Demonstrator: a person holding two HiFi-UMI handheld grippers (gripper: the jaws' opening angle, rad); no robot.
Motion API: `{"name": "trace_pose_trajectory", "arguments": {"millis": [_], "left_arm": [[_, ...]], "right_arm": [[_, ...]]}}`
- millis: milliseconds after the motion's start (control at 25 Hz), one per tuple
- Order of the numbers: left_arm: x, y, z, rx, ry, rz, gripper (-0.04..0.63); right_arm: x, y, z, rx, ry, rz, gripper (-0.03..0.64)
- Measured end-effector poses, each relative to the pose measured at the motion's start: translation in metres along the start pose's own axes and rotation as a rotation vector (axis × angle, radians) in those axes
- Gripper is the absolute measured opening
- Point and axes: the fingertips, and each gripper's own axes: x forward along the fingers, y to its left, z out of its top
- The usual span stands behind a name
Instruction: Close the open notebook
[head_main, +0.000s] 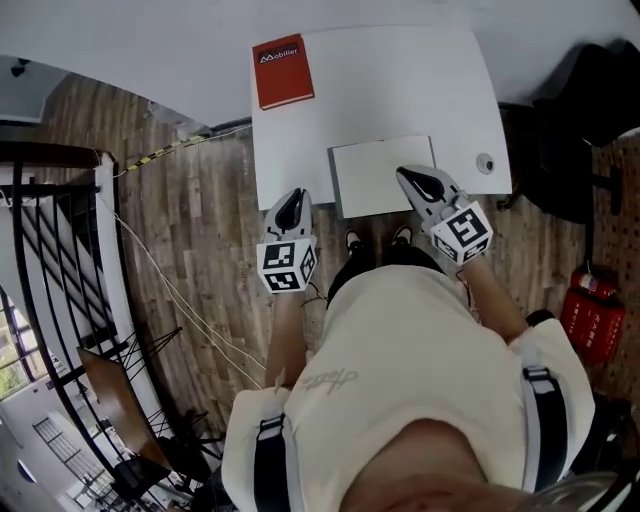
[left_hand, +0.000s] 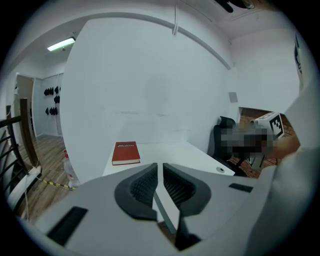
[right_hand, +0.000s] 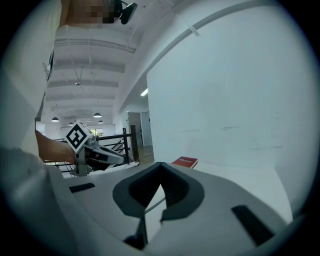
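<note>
The notebook (head_main: 380, 175) lies flat on the white table (head_main: 400, 90) at its near edge, showing one pale grey rectangle with no spread pages visible. My right gripper (head_main: 405, 172) hovers over the notebook's near right corner, jaws together, holding nothing. My left gripper (head_main: 293, 195) sits at the table's near left edge, just left of the notebook and apart from it, with only a thin slit between its pads. In the left gripper view the left gripper (left_hand: 160, 165) holds nothing. In the right gripper view the right gripper (right_hand: 161, 164) has its tips touching.
A red book (head_main: 283, 70) lies at the table's far left corner. A small round fitting (head_main: 485, 163) sits by the right edge. A black chair (head_main: 590, 100) stands right of the table, a red extinguisher (head_main: 592, 315) beside me, and a black railing (head_main: 40, 250) on the left.
</note>
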Motion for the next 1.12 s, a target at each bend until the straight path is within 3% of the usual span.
{"name": "trace_pose_trajectory", "arguments": {"millis": [120,360,440,600,880,1120], "left_arm": [[0.000,0.007,-0.010,-0.015,0.017,-0.015,0.029],[0.009,0.009,-0.045,-0.143,0.080,-0.086,0.031],[0.014,0.008,-0.057,-0.155,0.109,-0.109,0.101],[0.022,0.012,-0.089,-0.166,0.187,-0.130,0.101],[0.045,0.008,-0.165,-0.307,0.319,-0.212,0.101],[0.062,0.003,-0.200,-0.326,0.397,-0.253,0.101]], "right_arm": [[0.005,0.004,0.003,-0.018,0.012,-0.016,0.008],[0.004,0.007,-0.005,-0.038,0.057,-0.039,0.008],[0.003,0.008,-0.011,-0.024,0.072,-0.042,0.008],[0.006,0.013,-0.026,-0.002,0.110,-0.051,0.008],[0.009,0.010,-0.042,-0.002,0.146,-0.067,0.008],[0.002,0.009,-0.051,-0.040,0.208,-0.090,0.008]]}}
